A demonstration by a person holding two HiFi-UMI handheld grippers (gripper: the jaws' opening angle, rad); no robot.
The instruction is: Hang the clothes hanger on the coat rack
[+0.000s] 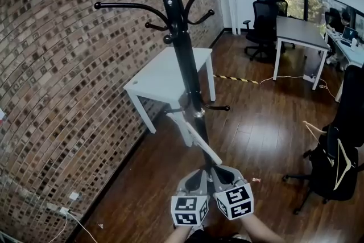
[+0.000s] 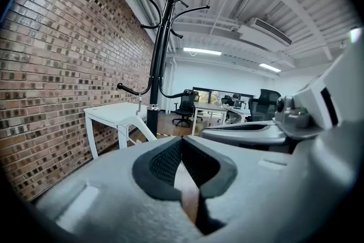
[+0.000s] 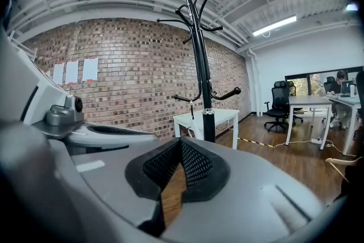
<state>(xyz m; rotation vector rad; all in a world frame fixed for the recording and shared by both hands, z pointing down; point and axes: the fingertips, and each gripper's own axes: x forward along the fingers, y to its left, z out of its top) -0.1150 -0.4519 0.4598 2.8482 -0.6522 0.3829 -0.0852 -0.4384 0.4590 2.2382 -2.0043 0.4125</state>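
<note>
- Beside the brick wall (image 1: 68, 65), the black coat rack (image 1: 181, 48) stood upright, with a white table (image 1: 165, 74) behind it.
- The white clothes hanger (image 1: 196, 139) hung by its hook from a low peg, slanting down towards the grippers.
- The left gripper (image 1: 200, 173) and right gripper (image 1: 217, 170) sat side by side, both with jaws closed on nothing.

glossy black metal coat rack (image 1: 181, 48), rough brick wall (image 1: 57, 65), polished wood floor (image 1: 256, 128).
</note>
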